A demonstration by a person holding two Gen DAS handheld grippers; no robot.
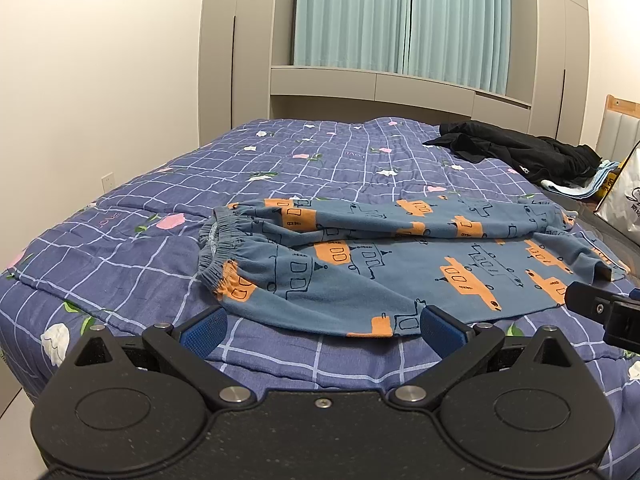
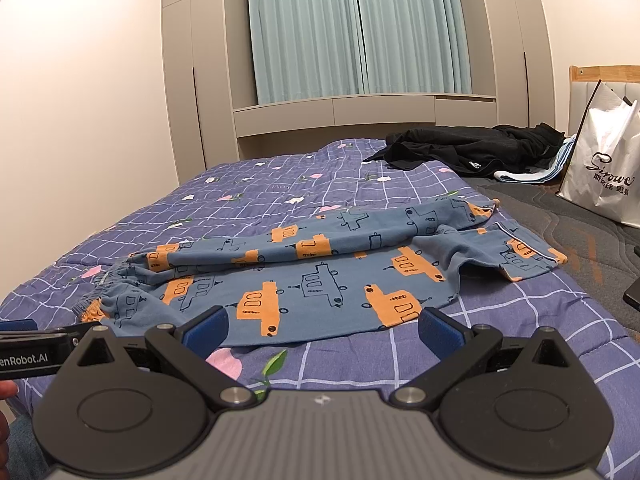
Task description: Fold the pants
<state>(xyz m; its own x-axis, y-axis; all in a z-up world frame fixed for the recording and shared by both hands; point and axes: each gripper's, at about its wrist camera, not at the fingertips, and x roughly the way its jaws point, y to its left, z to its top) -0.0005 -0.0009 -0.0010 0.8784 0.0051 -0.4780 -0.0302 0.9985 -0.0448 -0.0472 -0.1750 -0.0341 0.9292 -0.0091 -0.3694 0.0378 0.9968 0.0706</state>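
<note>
Blue pants (image 1: 380, 264) with orange car prints lie on the bed, waistband at the left, legs stretching right, the far leg rumpled over the near one. They also show in the right wrist view (image 2: 320, 276). My left gripper (image 1: 322, 330) is open and empty, just short of the pants' near edge by the seat. My right gripper (image 2: 322, 330) is open and empty, just short of the near leg's edge. Each gripper shows at the other view's edge: the right gripper (image 1: 600, 308) and the left gripper (image 2: 36, 340).
The bed has a purple checked quilt (image 1: 120, 248) with flowers. Black clothes (image 2: 472, 148) and a light blue towel lie at the far right. A white shopping bag (image 2: 608, 164) stands on the grey mattress at the right. Wardrobes and curtains stand behind.
</note>
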